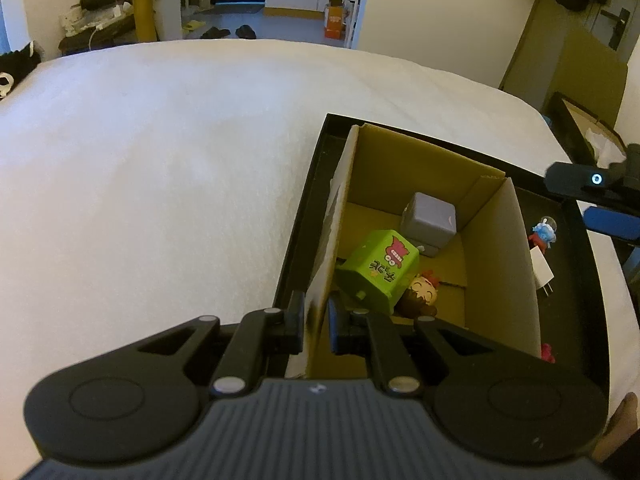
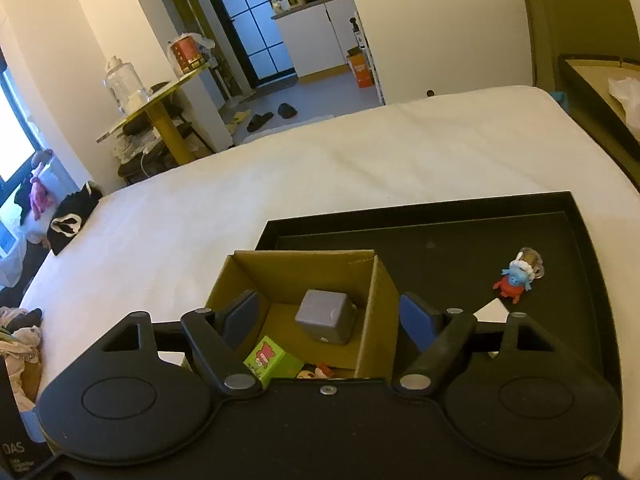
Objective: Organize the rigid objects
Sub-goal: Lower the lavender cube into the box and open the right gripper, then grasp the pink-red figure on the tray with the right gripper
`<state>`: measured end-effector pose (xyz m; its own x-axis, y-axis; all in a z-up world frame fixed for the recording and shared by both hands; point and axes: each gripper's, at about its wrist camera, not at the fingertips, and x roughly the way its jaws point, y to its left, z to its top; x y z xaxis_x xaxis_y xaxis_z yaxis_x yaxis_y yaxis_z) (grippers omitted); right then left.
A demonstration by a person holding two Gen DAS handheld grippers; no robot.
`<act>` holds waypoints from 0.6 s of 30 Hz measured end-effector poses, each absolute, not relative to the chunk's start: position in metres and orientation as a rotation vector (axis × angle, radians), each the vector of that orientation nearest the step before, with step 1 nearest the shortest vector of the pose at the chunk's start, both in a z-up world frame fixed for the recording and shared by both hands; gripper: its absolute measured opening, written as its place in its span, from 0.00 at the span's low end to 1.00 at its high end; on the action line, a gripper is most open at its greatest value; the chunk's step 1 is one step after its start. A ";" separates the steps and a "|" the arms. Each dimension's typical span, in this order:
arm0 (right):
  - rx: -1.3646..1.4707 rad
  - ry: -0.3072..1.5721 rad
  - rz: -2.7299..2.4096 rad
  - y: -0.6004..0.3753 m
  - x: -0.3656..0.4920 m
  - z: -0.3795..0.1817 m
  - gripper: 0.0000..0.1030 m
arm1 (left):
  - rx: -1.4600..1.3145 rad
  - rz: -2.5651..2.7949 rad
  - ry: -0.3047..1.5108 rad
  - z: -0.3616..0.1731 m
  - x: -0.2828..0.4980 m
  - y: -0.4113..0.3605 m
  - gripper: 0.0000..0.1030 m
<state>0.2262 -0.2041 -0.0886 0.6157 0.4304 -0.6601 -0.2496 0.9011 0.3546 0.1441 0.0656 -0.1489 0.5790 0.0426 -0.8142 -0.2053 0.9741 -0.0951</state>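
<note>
White bed [image 1: 140, 168] filling the left of the left wrist view, bare sheet.

Left hand-held gripper [image 1: 316, 326] clenched on the left wall of the cardboard box [image 1: 340, 216], one finger outside the wall, one inside, wall pinched thin between them near its closest corner.

Cardboard box open-topped, standing inside the black tray [image 1: 568, 300] at the tray's left end, left wall close against the tray rim. Tray lying on the bed.

Inside the box, left to right: green carton-shaped toy [image 1: 378, 276] tipped on its side against the left wall; small doll head with brown hair [image 1: 422, 294] touching the green toy's lower right; grey cube [image 1: 430, 222] toward the back corner, just beyond the green toy.

Right of the box, on the tray floor: white plug adapter [image 1: 542, 270] just beside the box's right wall; small blue-and-red figure [image 1: 544, 234] near it, further back; a bit of something red [image 1: 547, 353] at the near edge, too little showing to identify.

Right hand-held gripper [image 2: 326, 318] released, jaws wide, nothing between the pads. In the right wrist view, left blue pad [image 2: 240, 316] over the box interior, right blue pad [image 2: 416, 320] outside the box's right wall; wall between them but apart from both. Grey cube [image 2: 326, 316] below and between the fingers, not touched. Blue-and-red figure [image 2: 518, 276] well off to the right on the tray [image 2: 440, 232].
</note>
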 end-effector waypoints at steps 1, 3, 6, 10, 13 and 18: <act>0.238 0.816 0.389 -0.206 0.226 -0.088 0.76 | -0.183 0.151 0.941 -0.148 0.143 0.065 0.11; 0.235 0.809 0.371 -0.210 0.226 -0.088 0.76 | -0.180 0.151 0.939 -0.146 0.143 0.065 0.11; 0.265 0.814 0.345 -0.221 0.222 -0.093 0.83 | -0.176 0.164 0.947 -0.145 0.143 0.064 0.11; 0.309 0.839 0.314 -0.238 0.217 -0.103 0.83 | -0.146 0.189 0.951 -0.144 0.145 0.060 0.14; 0.322 0.838 0.289 -0.246 0.213 -0.107 0.83 | -0.121 0.206 0.938 -0.140 0.143 0.055 0.18; 0.346 0.840 0.260 -0.258 0.210 -0.113 0.84 | -0.111 0.236 0.912 -0.134 0.139 0.052 0.48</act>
